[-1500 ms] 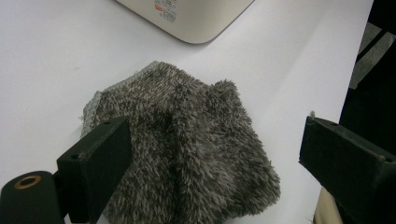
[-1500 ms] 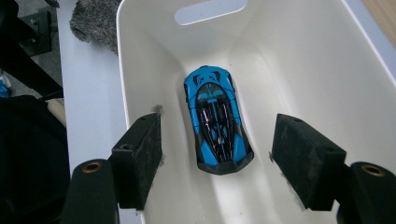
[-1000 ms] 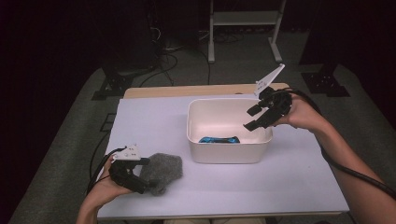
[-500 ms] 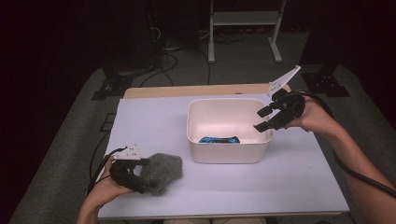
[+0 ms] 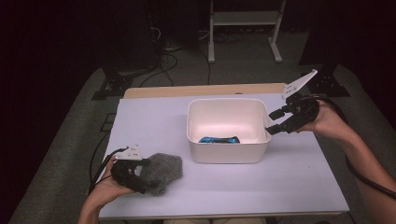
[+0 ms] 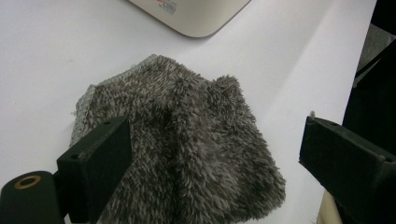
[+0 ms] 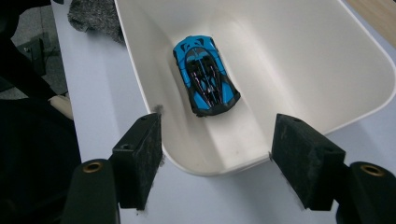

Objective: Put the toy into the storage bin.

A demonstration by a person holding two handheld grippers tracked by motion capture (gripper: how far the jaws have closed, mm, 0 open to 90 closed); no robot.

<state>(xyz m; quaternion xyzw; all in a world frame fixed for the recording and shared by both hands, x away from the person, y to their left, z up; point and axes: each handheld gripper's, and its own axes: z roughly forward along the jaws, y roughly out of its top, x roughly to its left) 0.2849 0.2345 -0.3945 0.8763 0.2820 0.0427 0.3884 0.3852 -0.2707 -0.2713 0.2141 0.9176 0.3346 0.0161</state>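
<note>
White counter (image 5: 224, 186): mid-frame, wooden far edge.
Floor: grey carpet, dark room, top.
Left tool (image 5: 140, 175): apart over grey fluffy cloth (image 5: 161, 171).
Right tool (image 5: 275, 122): apart, empty.

L gripper (image 5: 140, 175) low, jaws apart; R gripper (image 5: 275, 122) raised (jaws wide).

A white-topped table (image 5: 224, 186) carries everything here, with a strip of bare wood showing along its far edge. Directly on it, a little right of the middle and toward the far side, stands a white rectangular tub (image 5: 228, 151) with rounded corners. At the near left corner lies a grey fuzzy cloth (image 5: 163, 169), crumpled into a soft heap and well apart from the tub. The table itself stands on a grey carpeted floor (image 5: 70, 154).
</note>
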